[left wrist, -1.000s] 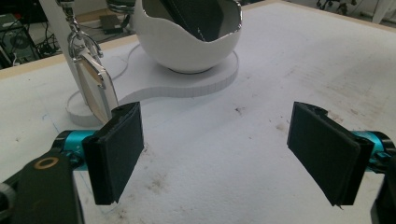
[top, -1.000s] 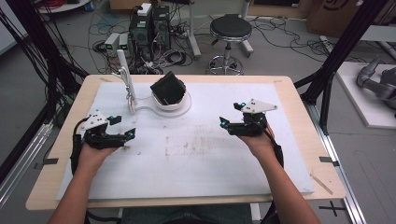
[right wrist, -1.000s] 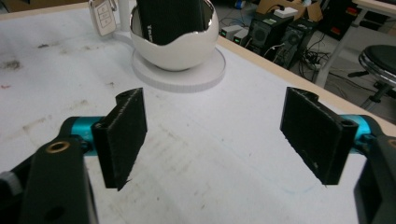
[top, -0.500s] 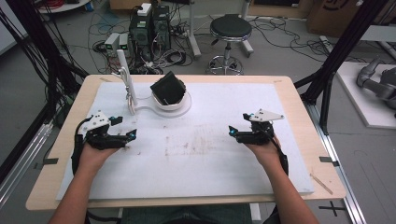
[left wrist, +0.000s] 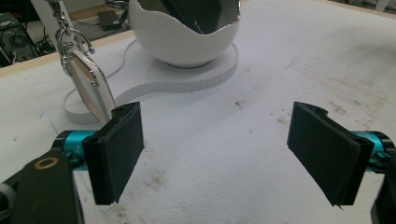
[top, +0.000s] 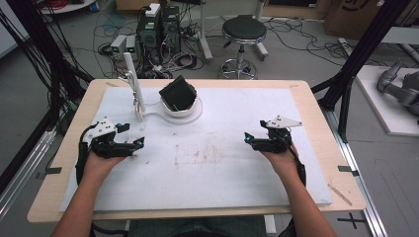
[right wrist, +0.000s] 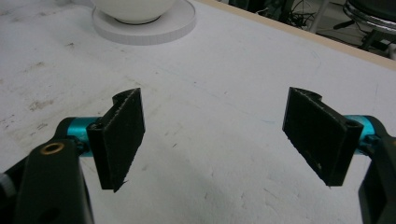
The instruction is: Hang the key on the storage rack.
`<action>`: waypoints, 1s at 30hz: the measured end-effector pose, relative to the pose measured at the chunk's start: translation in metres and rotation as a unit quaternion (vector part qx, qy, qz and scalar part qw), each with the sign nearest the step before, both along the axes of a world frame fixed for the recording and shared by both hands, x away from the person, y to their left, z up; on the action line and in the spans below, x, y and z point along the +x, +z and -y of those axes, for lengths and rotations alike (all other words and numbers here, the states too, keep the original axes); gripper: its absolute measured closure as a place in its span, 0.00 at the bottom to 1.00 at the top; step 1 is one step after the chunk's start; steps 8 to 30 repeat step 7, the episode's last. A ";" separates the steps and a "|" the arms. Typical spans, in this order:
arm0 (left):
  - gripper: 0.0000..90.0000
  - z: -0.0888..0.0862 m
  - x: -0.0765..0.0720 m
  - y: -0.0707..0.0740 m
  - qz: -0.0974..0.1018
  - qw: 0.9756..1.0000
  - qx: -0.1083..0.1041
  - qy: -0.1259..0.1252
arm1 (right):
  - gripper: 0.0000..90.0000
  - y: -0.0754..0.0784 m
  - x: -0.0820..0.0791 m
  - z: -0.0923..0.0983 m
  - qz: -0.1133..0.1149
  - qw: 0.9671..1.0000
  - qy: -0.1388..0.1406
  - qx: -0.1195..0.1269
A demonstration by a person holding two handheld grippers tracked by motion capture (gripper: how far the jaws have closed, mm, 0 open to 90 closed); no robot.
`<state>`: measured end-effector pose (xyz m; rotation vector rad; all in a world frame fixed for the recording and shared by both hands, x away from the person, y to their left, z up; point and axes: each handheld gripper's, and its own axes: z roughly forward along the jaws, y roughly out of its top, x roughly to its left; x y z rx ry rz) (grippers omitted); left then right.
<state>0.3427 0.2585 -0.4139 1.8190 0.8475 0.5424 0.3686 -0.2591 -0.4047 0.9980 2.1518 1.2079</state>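
Both tools stood wide open and held nothing: the left tool rested on the white mat near the desk's left edge, and the right tool sat over on the right side, its jaws spread just as far.

The nearest things lay beyond them, toward the far left of the desk. A white eggshell-shaped cup stood on its round white base with a black object inside, and a metal keyring tag hung from a thin upright post on the same base.

From the left tool, the tag hung just ahead and slightly left, its long axis tilted off vertical, with the cup behind it. The right tool was well apart from both, so the left hand appeared better placed to reach them.
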 end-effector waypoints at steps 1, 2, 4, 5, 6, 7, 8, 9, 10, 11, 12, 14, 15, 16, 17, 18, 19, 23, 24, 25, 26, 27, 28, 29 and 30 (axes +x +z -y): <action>0.21 0.000 0.000 0.000 -0.001 1.000 0.000 0.000 | 0.24 0.000 0.000 0.000 0.001 1.000 -0.001 -0.001; 0.21 0.000 0.000 0.000 -0.001 1.000 0.000 0.000 | 0.24 0.000 0.000 -0.001 0.001 1.000 -0.002 0.001; 0.21 0.000 0.000 0.000 0.000 1.000 0.001 0.000 | 0.24 0.000 0.000 -0.001 0.000 1.000 -0.002 0.002; 0.21 0.000 0.000 0.000 -0.001 1.000 0.000 0.000 | 0.24 0.000 0.000 0.000 0.000 1.000 0.000 -0.001; 0.21 0.000 0.000 0.000 0.000 1.000 0.000 0.000 | 0.24 0.000 0.000 0.000 -0.001 1.000 -0.002 -0.001; 0.21 -0.001 0.000 0.000 -0.001 1.000 0.000 -0.001 | 0.24 0.000 0.000 0.000 -0.001 1.000 -0.002 0.000; 0.21 -0.001 0.000 0.000 -0.001 1.000 0.000 -0.001 | 0.24 0.000 0.000 0.000 -0.001 1.000 -0.002 0.000; 0.21 -0.001 0.000 0.000 -0.001 1.000 0.000 -0.001 | 0.24 0.000 0.000 0.000 -0.001 1.000 -0.002 0.000; 0.21 -0.001 0.000 0.000 -0.001 1.000 0.000 -0.001 | 0.24 0.000 0.000 0.000 -0.001 1.000 -0.002 0.000; 0.21 -0.001 0.000 0.000 -0.001 1.000 0.000 -0.001 | 0.24 0.000 0.000 0.000 -0.001 1.000 -0.002 0.000; 0.21 -0.001 0.000 0.000 -0.001 1.000 0.000 -0.001 | 0.24 0.000 0.000 0.000 -0.001 1.000 -0.002 0.000; 0.21 -0.001 0.000 0.000 -0.001 1.000 0.000 -0.001 | 0.24 0.000 0.000 0.000 -0.001 1.000 -0.002 0.000; 0.21 -0.001 0.000 0.000 -0.001 1.000 0.000 -0.001 | 0.24 0.000 0.000 0.000 -0.001 1.000 -0.002 0.000; 0.21 -0.001 0.000 0.000 -0.001 1.000 0.000 -0.001 | 0.24 0.000 0.000 0.000 -0.001 1.000 -0.002 0.000; 0.21 -0.001 0.000 0.000 -0.001 1.000 0.000 -0.001 | 0.24 0.000 0.000 0.000 -0.001 1.000 -0.002 0.000; 0.21 -0.001 0.000 0.000 -0.001 1.000 0.000 -0.001 | 0.24 0.000 0.000 0.000 -0.001 1.000 -0.002 0.000; 0.21 -0.001 0.000 0.000 -0.001 1.000 0.000 -0.001 | 0.24 0.000 0.000 0.000 -0.001 1.000 -0.002 0.000; 0.21 -0.001 0.000 0.000 -0.001 1.000 0.000 -0.001 | 0.24 0.000 0.000 0.000 -0.001 1.000 -0.002 0.000; 0.21 -0.001 0.000 0.000 -0.001 1.000 0.000 -0.001 | 0.24 0.000 0.000 0.000 -0.001 1.000 -0.002 0.000; 0.21 -0.001 0.000 0.000 -0.001 1.000 0.000 -0.001 | 0.24 0.000 0.000 0.000 -0.001 1.000 -0.002 0.000; 0.21 -0.001 0.000 0.000 -0.001 1.000 0.000 -0.001 | 0.24 0.000 0.000 0.000 -0.001 1.000 -0.002 0.000; 0.21 -0.001 0.000 0.000 -0.001 1.000 0.000 -0.001 | 0.24 0.000 0.000 0.000 -0.001 1.000 -0.002 0.000; 0.21 -0.001 0.000 0.000 -0.001 1.000 0.000 -0.001 | 0.24 0.000 0.000 0.000 -0.001 1.000 -0.002 0.000; 0.21 -0.001 0.000 0.000 -0.001 1.000 0.000 -0.001 | 0.24 0.000 0.000 0.000 -0.001 1.000 -0.002 0.000; 0.21 -0.001 0.000 0.000 -0.001 1.000 0.000 -0.001 | 0.24 0.000 0.000 0.000 -0.001 1.000 -0.002 0.000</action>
